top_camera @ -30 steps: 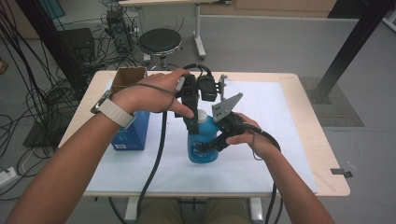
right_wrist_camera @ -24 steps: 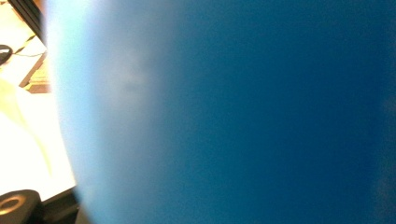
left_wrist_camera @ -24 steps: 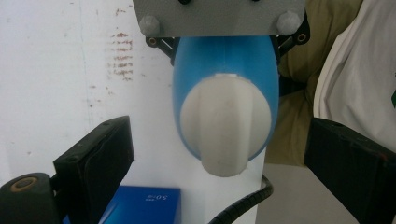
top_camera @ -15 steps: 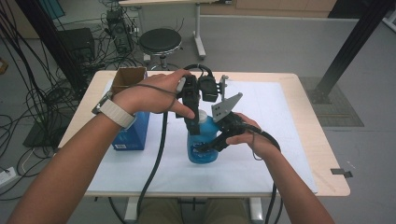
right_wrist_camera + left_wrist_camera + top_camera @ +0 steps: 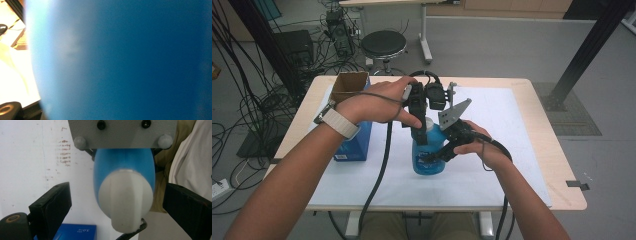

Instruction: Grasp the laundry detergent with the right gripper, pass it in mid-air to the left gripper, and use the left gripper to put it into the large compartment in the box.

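A blue bottle (image 5: pixel 428 162) with a white cap (image 5: pixel 430 122) stands upright on the white sheet. My right gripper (image 5: pixel 437 155) comes in from the right and is shut on the bottle's body; the blue wall (image 5: pixel 125 60) sits right against that gripper's camera. My left gripper (image 5: pixel 422 134) points down over the bottle's top. In the left gripper view the cap (image 5: pixel 125 200) sits between the open jaws of the left gripper (image 5: pixel 117 206), with a gap on each side. The right gripper's grey plate (image 5: pixel 122 132) shows above the bottle.
A blue box (image 5: pixel 354 140) lies on the table's left side, with an open cardboard box (image 5: pixel 348 82) behind it. The white sheet (image 5: pixel 512 150) covers most of the table. A stool (image 5: pixel 383 45) and cables stand beyond the far edge.
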Action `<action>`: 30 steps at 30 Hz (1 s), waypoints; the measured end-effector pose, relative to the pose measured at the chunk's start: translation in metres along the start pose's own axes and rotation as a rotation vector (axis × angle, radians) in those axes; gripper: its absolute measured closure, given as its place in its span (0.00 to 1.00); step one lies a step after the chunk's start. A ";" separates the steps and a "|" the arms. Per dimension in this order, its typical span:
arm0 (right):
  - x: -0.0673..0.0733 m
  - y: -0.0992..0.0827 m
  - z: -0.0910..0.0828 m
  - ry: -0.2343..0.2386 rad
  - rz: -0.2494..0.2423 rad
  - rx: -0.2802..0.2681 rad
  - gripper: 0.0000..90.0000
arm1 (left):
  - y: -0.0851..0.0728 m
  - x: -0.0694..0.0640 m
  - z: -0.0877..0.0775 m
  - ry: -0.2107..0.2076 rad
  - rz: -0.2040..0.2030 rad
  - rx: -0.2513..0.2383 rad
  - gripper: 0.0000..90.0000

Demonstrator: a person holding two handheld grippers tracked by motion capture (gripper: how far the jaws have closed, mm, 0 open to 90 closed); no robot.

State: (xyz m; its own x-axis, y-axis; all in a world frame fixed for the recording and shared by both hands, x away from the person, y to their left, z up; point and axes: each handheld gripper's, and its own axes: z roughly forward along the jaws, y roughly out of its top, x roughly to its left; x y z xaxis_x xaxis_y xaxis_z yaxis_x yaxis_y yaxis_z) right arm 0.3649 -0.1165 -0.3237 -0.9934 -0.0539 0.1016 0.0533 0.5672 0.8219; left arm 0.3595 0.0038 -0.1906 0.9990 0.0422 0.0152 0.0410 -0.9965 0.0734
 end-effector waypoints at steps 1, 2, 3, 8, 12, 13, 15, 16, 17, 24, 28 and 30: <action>0.000 0.000 0.000 -0.001 0.001 0.002 0.48 | 0.000 0.000 0.001 0.000 0.000 -0.001 0.10; 0.000 0.001 0.000 0.001 0.001 0.001 0.48 | 0.000 0.000 0.001 -0.002 0.001 -0.003 0.10; 0.000 0.001 0.000 0.000 0.001 0.002 0.48 | 0.000 0.000 0.002 -0.004 0.001 -0.004 0.10; 0.001 0.003 -0.001 0.003 -0.002 0.000 0.48 | 0.001 0.000 0.006 -0.005 0.008 -0.001 0.12; 0.002 0.004 -0.002 -0.001 0.000 -0.002 0.48 | 0.002 -0.001 0.008 -0.009 0.011 -0.005 0.13; 0.001 0.004 -0.003 0.000 -0.006 -0.006 0.48 | 0.003 -0.001 0.009 -0.010 0.014 -0.003 0.13; 0.002 0.005 -0.003 0.002 -0.010 -0.009 0.48 | 0.004 -0.001 0.010 -0.012 0.016 -0.001 0.13; 0.002 0.005 -0.003 0.001 -0.008 -0.009 0.48 | 0.004 -0.001 0.011 -0.013 0.017 -0.001 0.13; 0.003 0.005 -0.003 -0.002 -0.008 -0.008 0.48 | 0.004 -0.001 0.011 -0.014 0.020 0.000 0.13; 0.003 0.006 -0.005 -0.010 -0.019 -0.012 0.48 | 0.006 -0.002 0.014 -0.016 0.023 0.000 0.14; 0.003 0.007 -0.006 -0.004 -0.017 -0.016 0.48 | 0.007 -0.003 0.016 -0.016 0.030 0.003 0.15; 0.003 0.007 -0.007 -0.003 -0.018 -0.016 0.48 | 0.007 -0.004 0.017 -0.017 0.025 0.002 0.16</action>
State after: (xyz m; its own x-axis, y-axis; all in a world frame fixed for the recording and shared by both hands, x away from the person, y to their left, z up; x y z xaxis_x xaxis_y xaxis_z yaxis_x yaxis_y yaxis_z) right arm 0.3626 -0.1180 -0.3134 -0.9945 -0.0611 0.0853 0.0375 0.5526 0.8326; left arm 0.3563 -0.0050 -0.2069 0.9999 0.0160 -0.0004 0.0160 -0.9973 0.0711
